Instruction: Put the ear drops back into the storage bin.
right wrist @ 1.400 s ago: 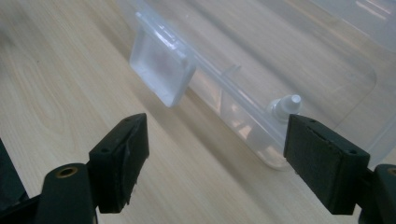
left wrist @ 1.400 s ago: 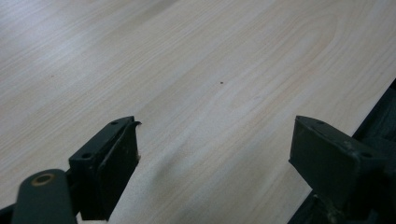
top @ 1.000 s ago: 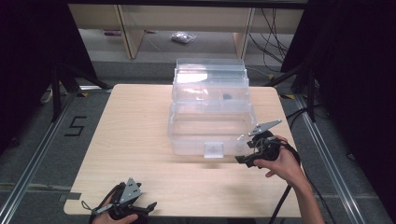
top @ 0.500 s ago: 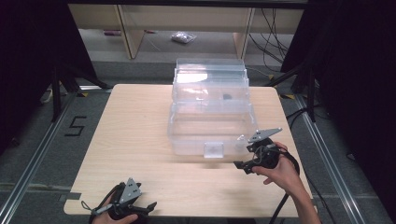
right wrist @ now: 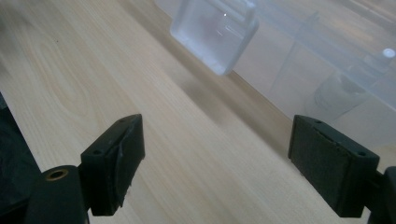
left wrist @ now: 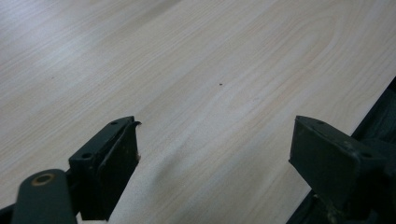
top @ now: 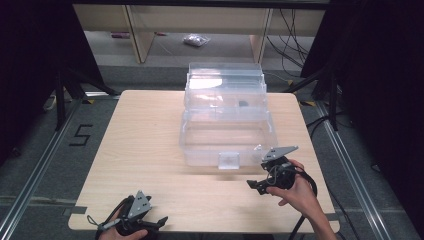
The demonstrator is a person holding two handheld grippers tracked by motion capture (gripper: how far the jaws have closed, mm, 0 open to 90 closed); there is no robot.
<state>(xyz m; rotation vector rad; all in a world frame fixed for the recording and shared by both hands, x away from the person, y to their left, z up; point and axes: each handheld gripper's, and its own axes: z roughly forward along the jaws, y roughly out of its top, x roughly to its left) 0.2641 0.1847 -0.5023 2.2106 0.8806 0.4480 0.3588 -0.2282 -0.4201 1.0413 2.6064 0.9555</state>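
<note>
A clear plastic box [top: 227,135] with its lid raised stands at the middle back of the wooden table [top: 150,140]. Its front latch [top: 229,160] hangs toward me and appears blurred in the right gripper view [right wrist: 215,35]. My right gripper [top: 255,186] hovers just off the box's front right corner, pointing left. Its jaws have just been opening and now stand wide, with nothing between them [right wrist: 217,140]. My left gripper [top: 159,222] rests at the table's near left edge. It is also open over bare wood [left wrist: 215,140].
A small dark item [top: 243,104] lies in the box's upper part. Behind the table are wooden shelf legs and a small bag [top: 195,40] on the floor. Cables run along the right. A "5" mark [top: 82,135] is on the floor at left.
My right gripper has drawn back from the box's front corner toward the table's near edge and sunk a little. The left gripper has stayed where it was.
</note>
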